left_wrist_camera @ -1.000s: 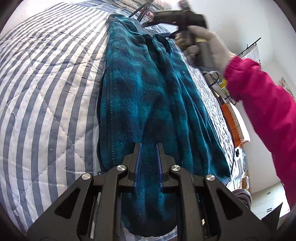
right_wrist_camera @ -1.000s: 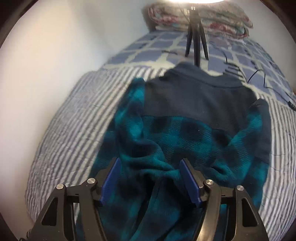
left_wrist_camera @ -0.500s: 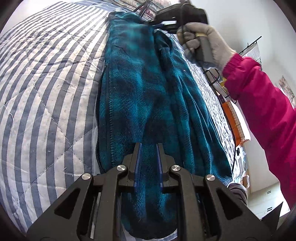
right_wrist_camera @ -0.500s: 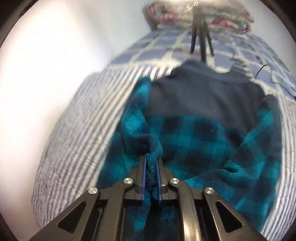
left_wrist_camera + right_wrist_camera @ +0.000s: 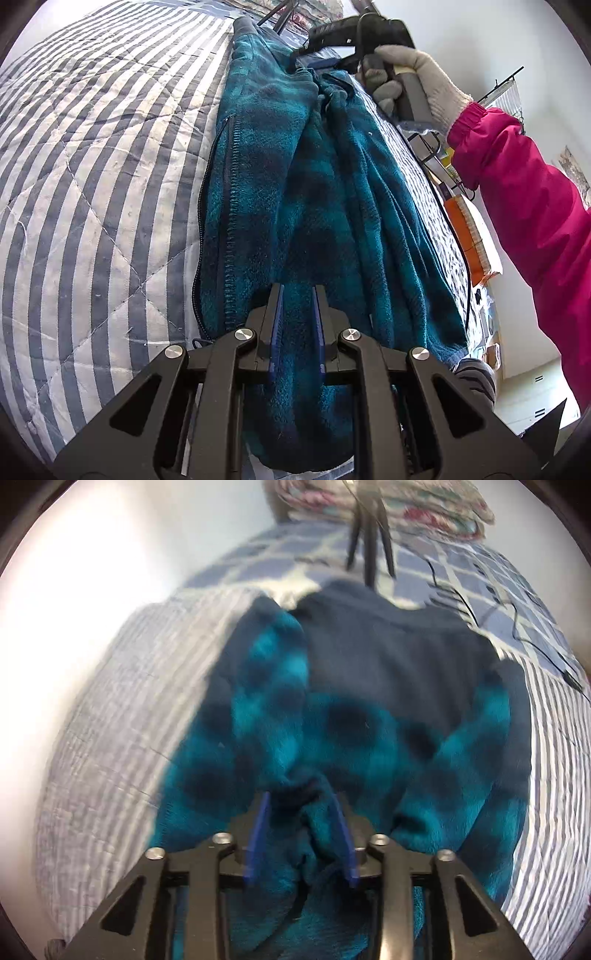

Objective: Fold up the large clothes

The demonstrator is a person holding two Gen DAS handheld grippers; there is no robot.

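A teal and navy checked fleece jacket (image 5: 295,177) lies lengthwise on a striped quilt (image 5: 92,166). My left gripper (image 5: 297,295) is shut on the jacket's near hem. In the right wrist view the jacket (image 5: 369,701) shows its dark navy yoke at the far end. My right gripper (image 5: 301,805) has its jaws partly apart with a bunched fold of the jacket's left side between them. In the left wrist view the right gripper (image 5: 332,55) sits at the jacket's far end, held by a gloved hand.
A black tripod (image 5: 369,531) stands on the bed beyond the collar, with a folded floral blanket (image 5: 388,502) behind it. Black cables (image 5: 517,620) lie on the checked cover at right. A white wall (image 5: 74,590) is at left. Shelving (image 5: 461,192) stands beside the bed.
My right gripper closed on the jacket's side fold, then its jaws widened again while it moved along the jacket. My left gripper kept its hold on the hem.
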